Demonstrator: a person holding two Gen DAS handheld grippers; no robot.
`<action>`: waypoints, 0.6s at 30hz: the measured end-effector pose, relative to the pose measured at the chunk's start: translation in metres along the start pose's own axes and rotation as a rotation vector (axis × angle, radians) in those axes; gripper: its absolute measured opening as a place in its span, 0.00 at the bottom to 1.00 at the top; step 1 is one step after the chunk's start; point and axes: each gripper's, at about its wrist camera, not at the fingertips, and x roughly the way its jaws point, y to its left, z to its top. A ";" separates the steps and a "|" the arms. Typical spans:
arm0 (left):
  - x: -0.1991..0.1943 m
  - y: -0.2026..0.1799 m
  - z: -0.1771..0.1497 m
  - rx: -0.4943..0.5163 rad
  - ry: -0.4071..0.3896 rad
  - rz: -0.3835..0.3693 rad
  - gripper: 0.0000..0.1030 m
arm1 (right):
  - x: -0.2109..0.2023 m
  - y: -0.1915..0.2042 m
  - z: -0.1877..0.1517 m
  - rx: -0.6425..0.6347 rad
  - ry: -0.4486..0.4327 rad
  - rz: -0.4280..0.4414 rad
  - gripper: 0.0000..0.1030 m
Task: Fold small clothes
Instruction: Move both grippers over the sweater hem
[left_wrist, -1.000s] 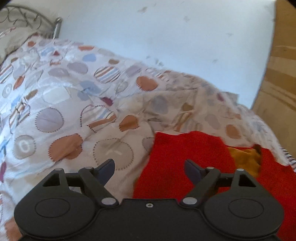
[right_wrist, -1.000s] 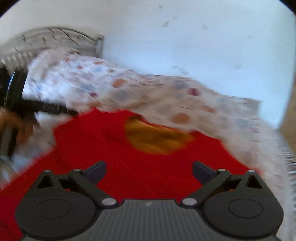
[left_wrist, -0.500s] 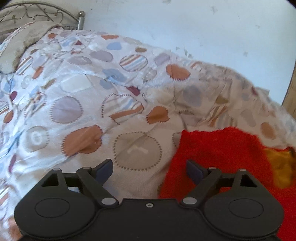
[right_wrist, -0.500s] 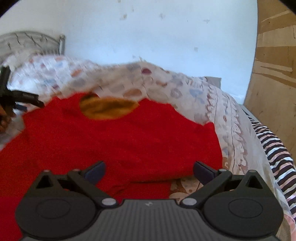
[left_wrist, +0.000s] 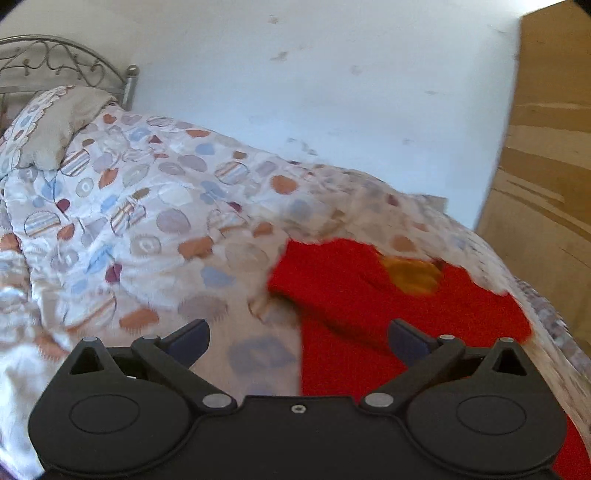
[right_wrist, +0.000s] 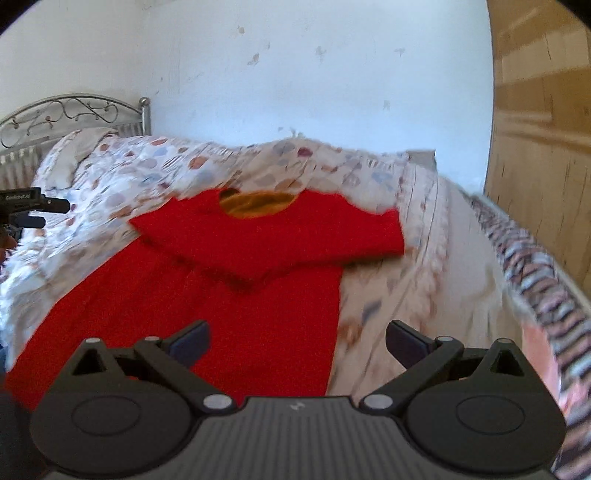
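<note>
A red top (right_wrist: 236, 280) with an orange-lined neck opening (right_wrist: 258, 203) lies flat on the bed, its sleeves folded across the chest. In the left wrist view the red top (left_wrist: 369, 295) lies to the right. My left gripper (left_wrist: 297, 341) is open and empty, above the top's left edge and the quilt. My right gripper (right_wrist: 297, 341) is open and empty, above the top's lower right edge. The left gripper also shows at the far left of the right wrist view (right_wrist: 33, 210).
A quilt (left_wrist: 147, 221) with coloured dots covers the bed. A pillow (left_wrist: 55, 129) and a metal headboard (right_wrist: 66, 114) are at the far left. A white wall runs behind. A wooden wardrobe (right_wrist: 543, 147) stands at the right. A striped cloth (right_wrist: 535, 280) lies along the bed's right edge.
Both grippers have pulled back and up from the red top, staying open. The right gripper's view has swung, so the whole top with folded sleeves shows now.
</note>
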 end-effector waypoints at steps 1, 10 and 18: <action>-0.011 -0.001 -0.008 0.002 0.009 -0.017 0.99 | -0.007 -0.001 -0.007 0.018 0.009 0.008 1.00; -0.077 -0.006 -0.090 0.037 0.070 -0.046 0.99 | -0.056 -0.006 -0.062 0.177 0.089 0.086 1.00; -0.095 -0.031 -0.120 0.116 0.080 -0.157 0.99 | -0.042 -0.025 -0.083 0.453 0.141 0.190 0.94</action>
